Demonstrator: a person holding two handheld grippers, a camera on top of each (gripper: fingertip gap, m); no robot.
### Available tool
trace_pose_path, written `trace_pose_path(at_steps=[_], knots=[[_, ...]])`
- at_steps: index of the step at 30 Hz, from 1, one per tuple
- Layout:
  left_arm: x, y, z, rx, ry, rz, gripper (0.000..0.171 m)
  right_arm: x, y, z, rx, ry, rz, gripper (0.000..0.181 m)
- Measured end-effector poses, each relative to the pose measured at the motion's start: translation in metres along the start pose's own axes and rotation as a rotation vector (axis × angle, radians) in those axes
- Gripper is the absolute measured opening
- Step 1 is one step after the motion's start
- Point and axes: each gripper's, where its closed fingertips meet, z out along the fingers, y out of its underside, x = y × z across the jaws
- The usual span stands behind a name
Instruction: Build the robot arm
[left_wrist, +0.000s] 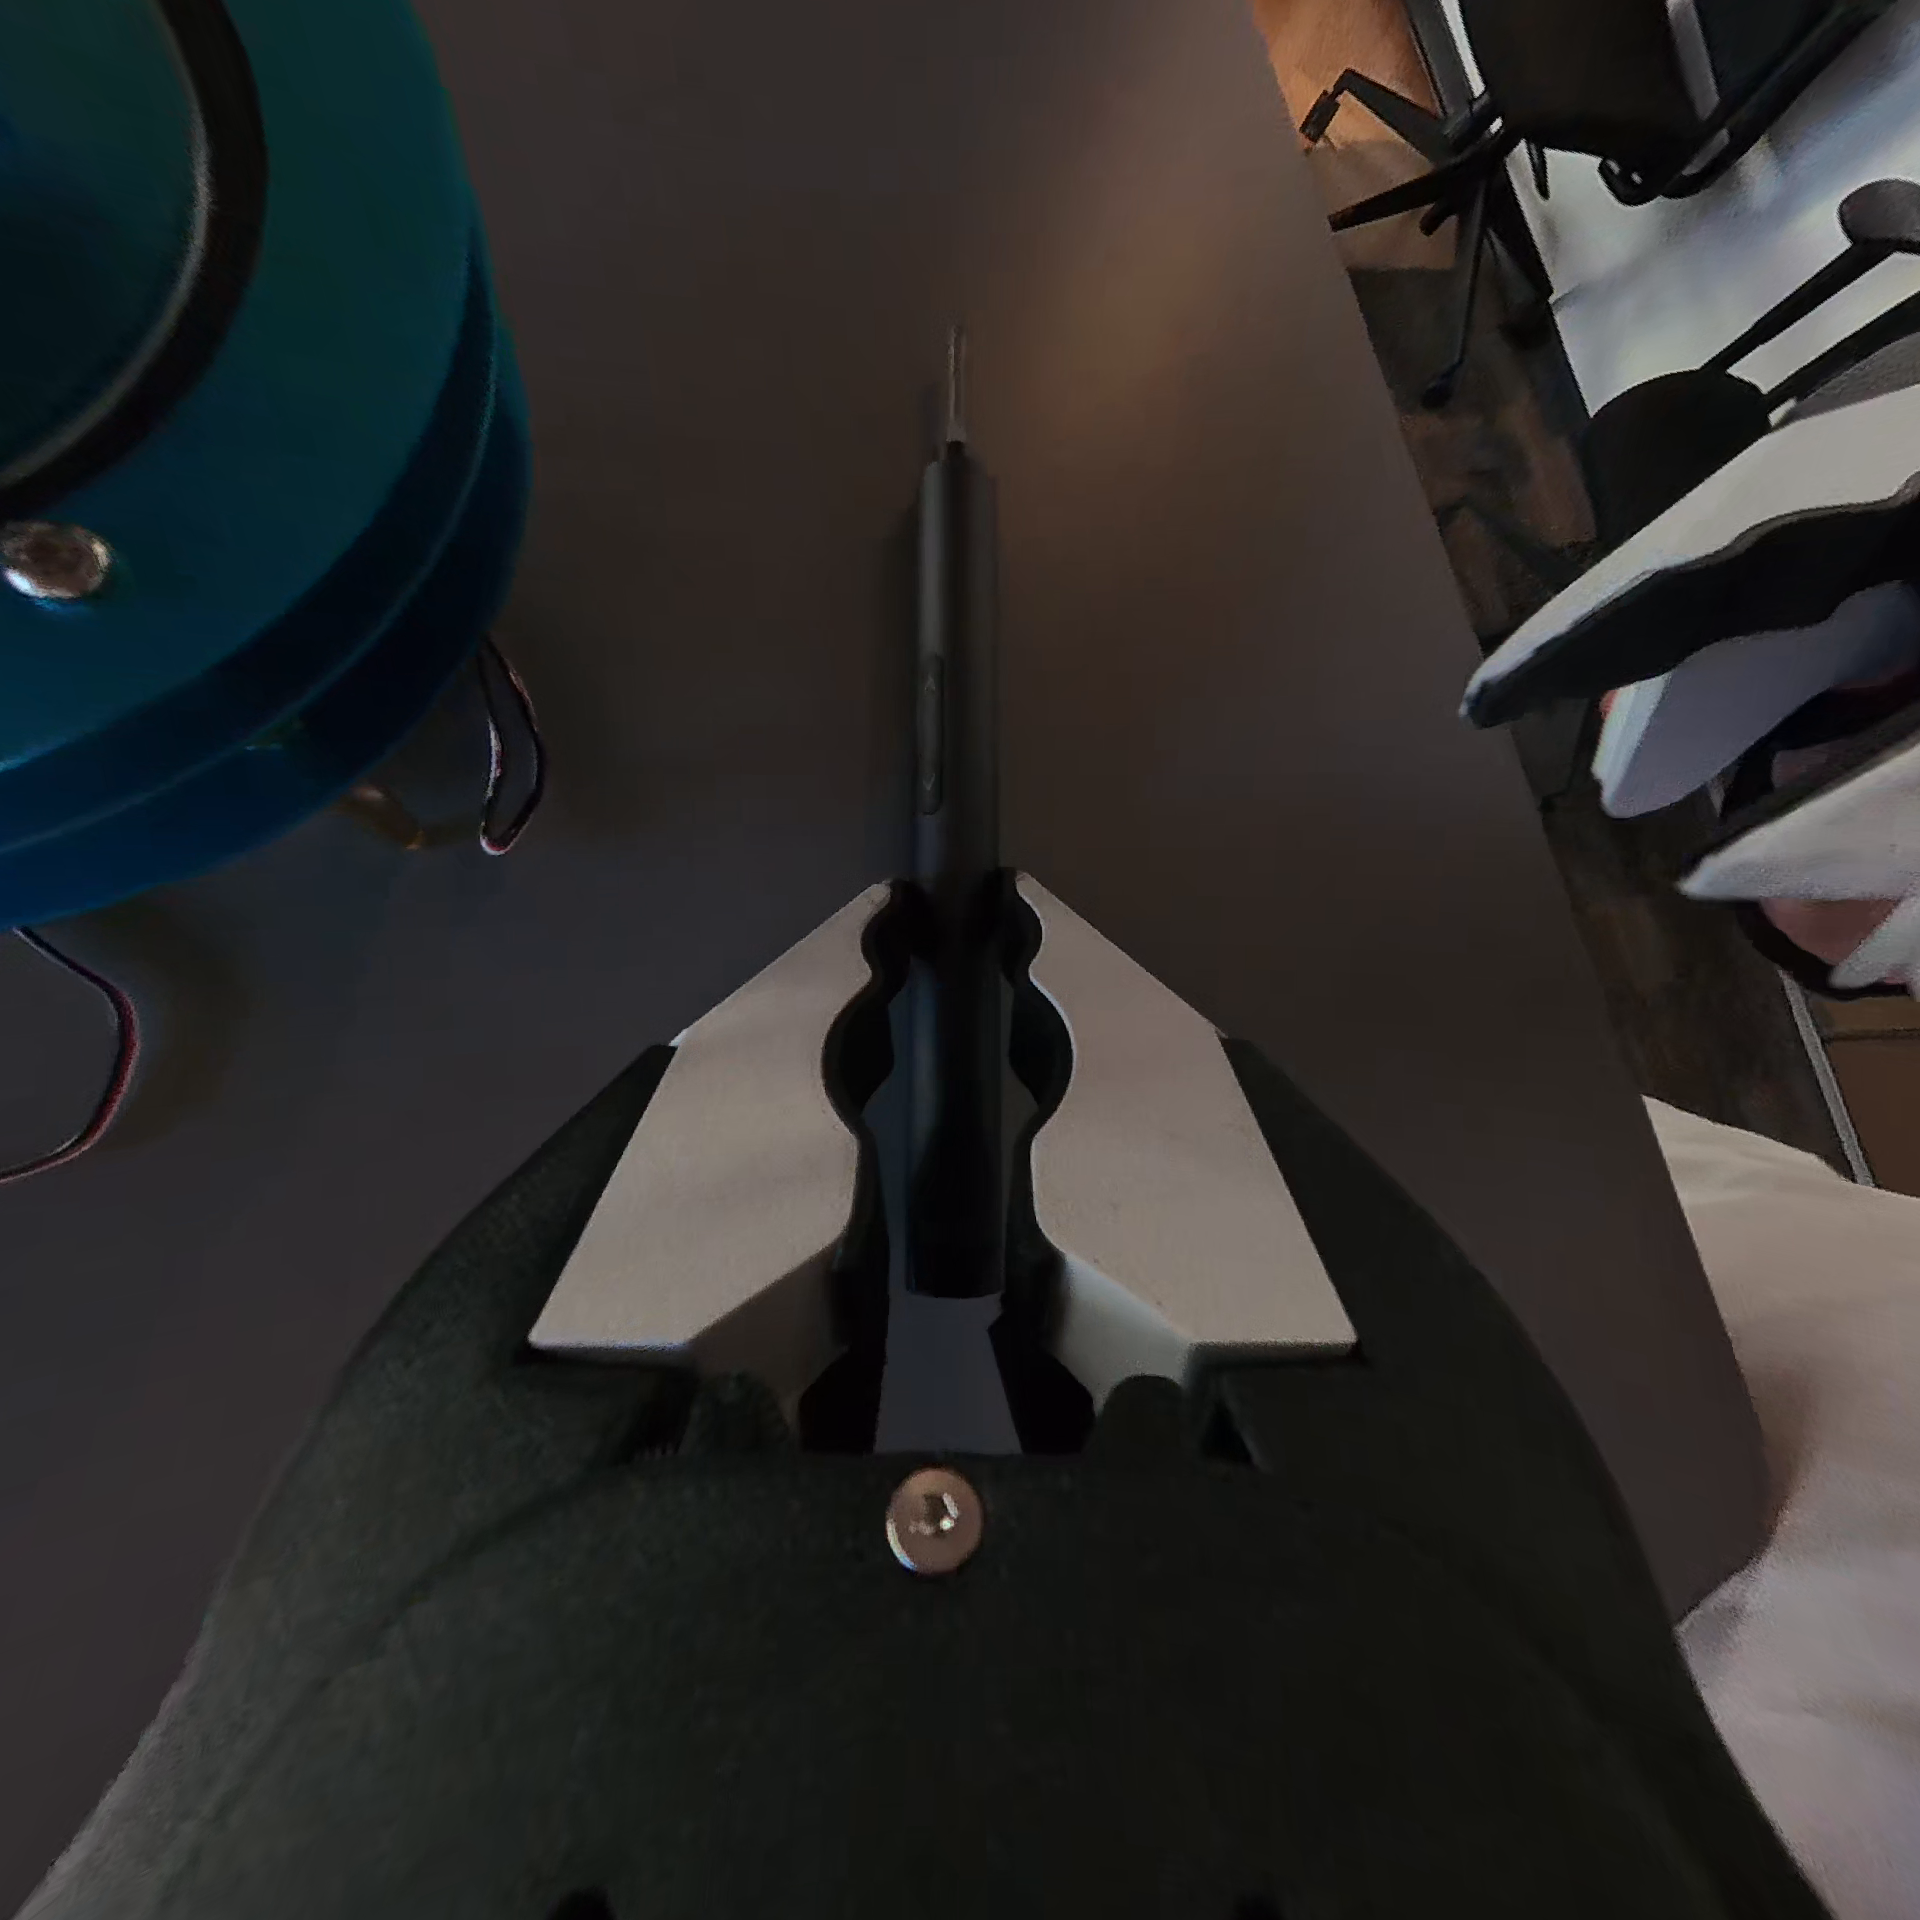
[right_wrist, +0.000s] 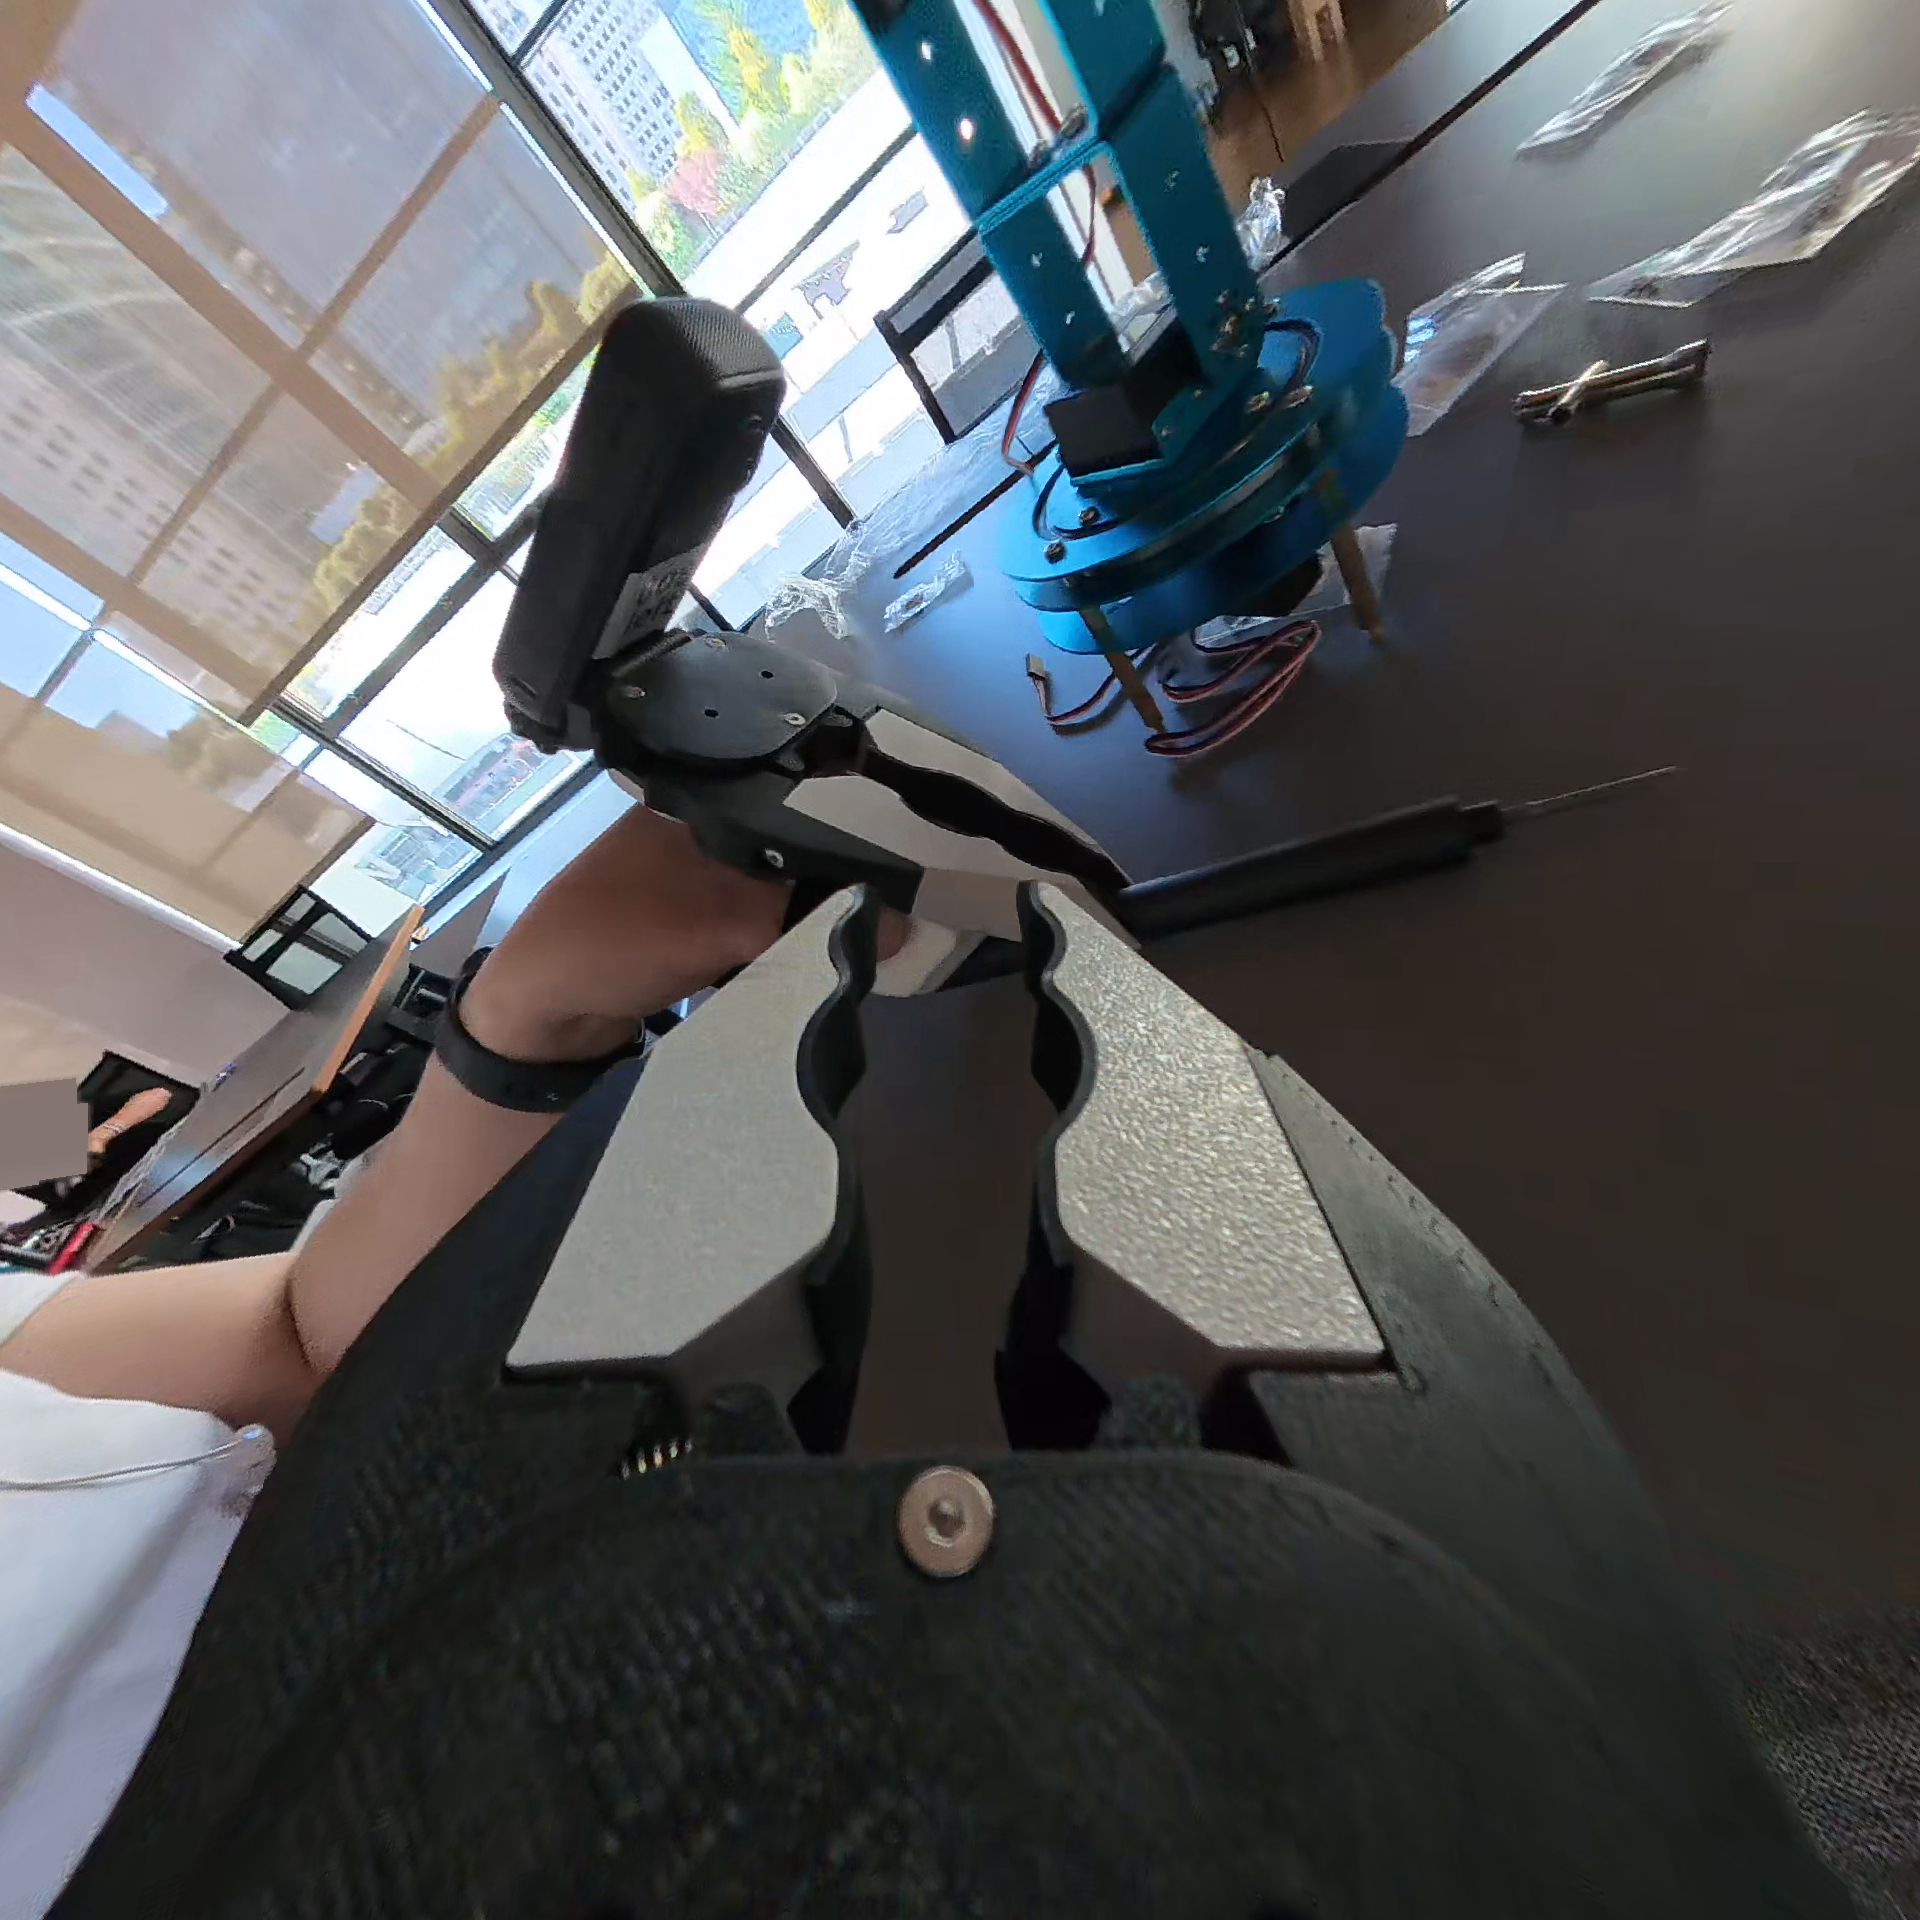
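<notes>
Black and slim, an electric screwdriver (left_wrist: 951, 790) is clamped at its handle end by the left gripper (left_wrist: 954, 904), bit forward over the dark table (left_wrist: 727, 312). The right gripper (right_wrist: 940, 914) is held empty, jaws parted, beside the blue robot base (right_wrist: 1205, 468).

Left wrist view: screwdriver (left_wrist: 954, 727) centre frame, between left gripper (left_wrist: 951, 904) fingers, over table (left_wrist: 727, 312). Robot-arm base (left_wrist: 239, 499) upper left. Right gripper (left_wrist: 1704, 665) right edge. Right wrist view: wrench (right_wrist: 1610, 390) upper right.
</notes>
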Motion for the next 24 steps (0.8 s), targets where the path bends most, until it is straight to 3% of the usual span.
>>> trace_pose_path(at_steps=[7,16,24], knots=[[-0.003,0.008,-0.008,-0.015,0.038,-0.054,0.016,0.010,0.012,0.020,-0.023,0.043,0.105,0.028],[0.005,0.015,-0.017,0.052,0.321,-0.305,0.016,0.028,0.032,0.035,-0.068,0.078,0.325,0.030],[0.014,0.015,-0.029,0.126,0.506,-0.408,0.016,0.027,0.041,0.041,-0.042,0.038,0.476,0.032]])
